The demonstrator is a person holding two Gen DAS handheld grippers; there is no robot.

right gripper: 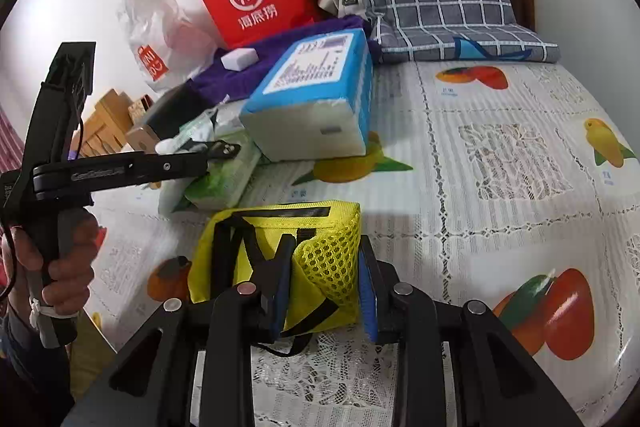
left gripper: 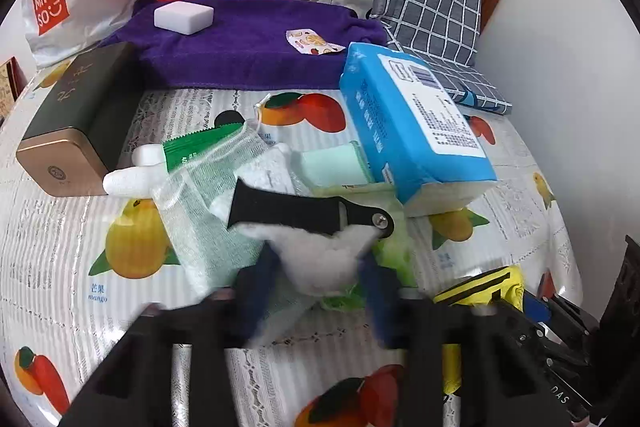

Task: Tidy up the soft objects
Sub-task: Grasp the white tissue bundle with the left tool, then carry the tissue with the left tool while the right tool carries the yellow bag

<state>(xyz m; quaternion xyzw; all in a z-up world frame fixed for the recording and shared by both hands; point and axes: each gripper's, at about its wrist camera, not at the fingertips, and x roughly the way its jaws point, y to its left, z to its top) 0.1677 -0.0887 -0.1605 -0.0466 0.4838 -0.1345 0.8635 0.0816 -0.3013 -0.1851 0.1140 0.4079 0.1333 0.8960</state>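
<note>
Cotton-white wad: a soft white tuft sits between the jaws of our left gripper, which are clamped on it; it bulges out ahead of the fingertips, under a black strap.
Yellow pouch: our right gripper has its jaws closed in on the mesh end of the yellow pouch, which rests on the desk.
Pouch axis: we judge its long side runs across the right jaws, toward the left gripper.
Nearer hand: the left, just left of the pouch and above it.
Key relation: the pouch's dark-edged top faces away from the right jaws; whether it is unzipped we cannot tell.
Pouch contents: none visible.
Pile ahead of the left jaws: blue tissue pack, green-and-white packets, purple towel beyond.
</note>
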